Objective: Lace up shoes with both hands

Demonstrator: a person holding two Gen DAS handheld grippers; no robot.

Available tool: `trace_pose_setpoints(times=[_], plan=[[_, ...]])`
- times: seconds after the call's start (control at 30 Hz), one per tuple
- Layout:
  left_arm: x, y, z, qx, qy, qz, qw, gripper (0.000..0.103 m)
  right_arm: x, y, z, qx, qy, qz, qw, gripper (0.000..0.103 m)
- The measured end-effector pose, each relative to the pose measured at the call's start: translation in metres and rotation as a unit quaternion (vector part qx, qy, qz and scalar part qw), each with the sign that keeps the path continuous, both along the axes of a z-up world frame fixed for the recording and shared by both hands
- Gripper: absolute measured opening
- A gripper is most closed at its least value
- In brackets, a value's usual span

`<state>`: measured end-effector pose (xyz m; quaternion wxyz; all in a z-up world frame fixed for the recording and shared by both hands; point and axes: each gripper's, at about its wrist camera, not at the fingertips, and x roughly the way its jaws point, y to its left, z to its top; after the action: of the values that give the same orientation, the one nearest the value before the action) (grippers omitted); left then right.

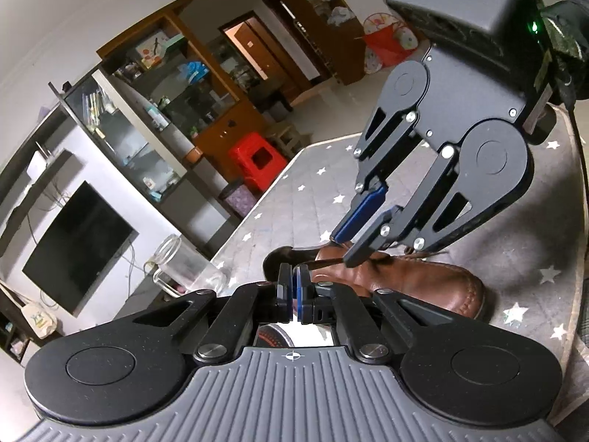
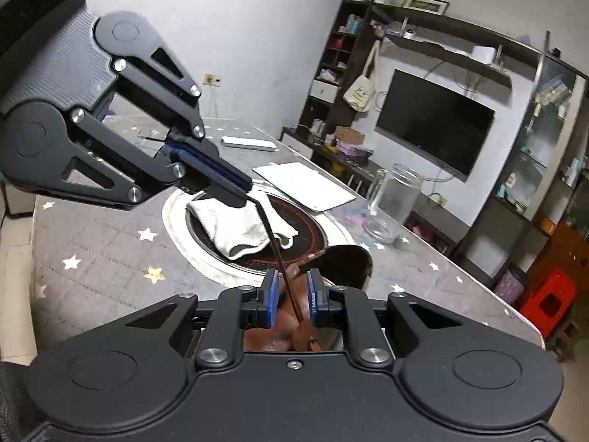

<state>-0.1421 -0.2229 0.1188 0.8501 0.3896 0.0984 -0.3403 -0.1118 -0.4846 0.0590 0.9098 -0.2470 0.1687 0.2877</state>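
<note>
A brown leather shoe lies on the star-patterned table; in the right wrist view it sits just under the right gripper. My left gripper is shut on a brown lace and holds it taut; it shows in the right wrist view with the lace running down to the shoe. My right gripper is open, its pads either side of the lace above the shoe's tongue; it also shows in the left wrist view.
A white sock lies on a round hotplate set in the table. A glass jar stands to the right, a white sheet and a remote lie behind. The table edge drops off toward a red stool.
</note>
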Motion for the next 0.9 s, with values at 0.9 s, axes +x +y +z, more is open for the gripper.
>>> trace_pose_setpoints(times=[0.9], plan=[[0.039,-0.026,-0.028,-0.067,0.148,0.073,0.9840,0.027,-0.016,0.006,0.019,-0.050,-0.100,-0.013,0.994,0.001]])
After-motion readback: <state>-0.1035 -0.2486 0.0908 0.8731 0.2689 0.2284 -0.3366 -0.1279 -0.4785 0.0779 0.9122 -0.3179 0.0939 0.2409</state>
